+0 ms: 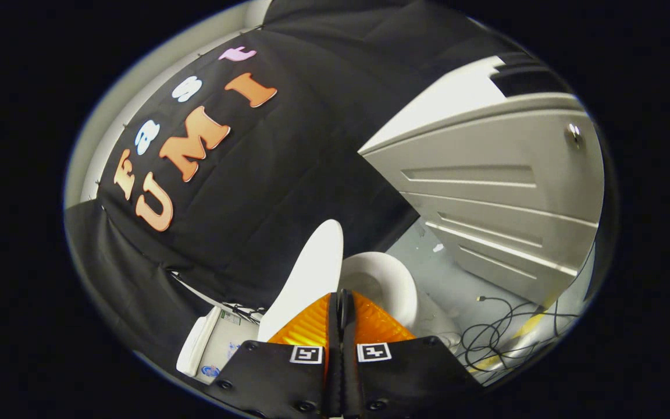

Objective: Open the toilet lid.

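The toilet lid [312, 273] is seen raised, standing steeply just ahead of the fingers [306, 326], with the seat [390, 279] and bowl exposed beside it; the opening is judged largely done, with only withdrawal left. The gripper [344, 311] is seen with fingers pressed together, nothing between them. A label on the cistern [218, 343] cannot be read

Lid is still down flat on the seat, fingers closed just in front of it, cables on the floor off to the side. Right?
Not quite. In the gripper view the lid is raised, standing up off the seat. The rest holds: the gripper is shut, empty, just short of the lid, and cables lie on the floor beside the toilet.
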